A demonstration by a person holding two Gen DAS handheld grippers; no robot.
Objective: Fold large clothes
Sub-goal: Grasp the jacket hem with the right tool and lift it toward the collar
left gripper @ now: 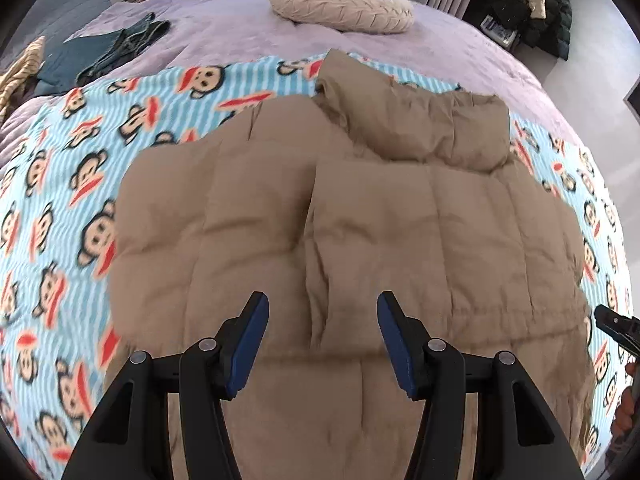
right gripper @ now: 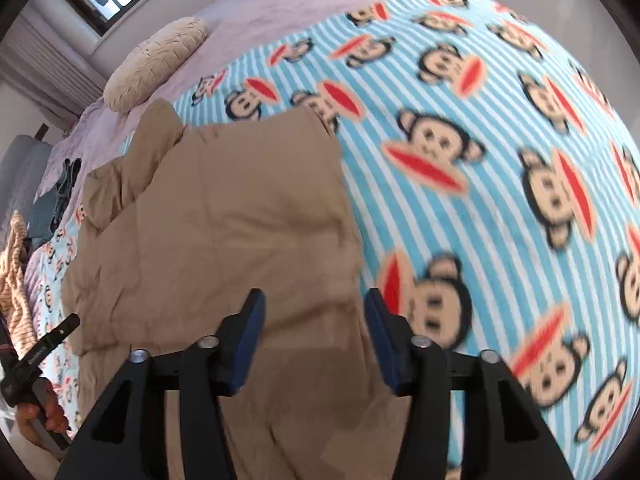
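A tan quilted puffer jacket (left gripper: 320,216) lies spread on a blue striped monkey-print blanket (left gripper: 80,200), with its collar and one part folded over at the far side. My left gripper (left gripper: 322,304) is open and empty just above the jacket's near middle. My right gripper (right gripper: 316,304) is open and empty above the jacket's right edge (right gripper: 224,216), over the blanket (right gripper: 480,160). The right gripper's tip also shows at the far right of the left wrist view (left gripper: 616,326).
The blanket covers a lilac bed (left gripper: 240,36). A cream round cushion (left gripper: 340,2) lies at the far side. Dark folded clothes (left gripper: 104,56) and a striped garment (left gripper: 20,72) lie far left. A pile of dark coats (left gripper: 528,4) stands off the bed.
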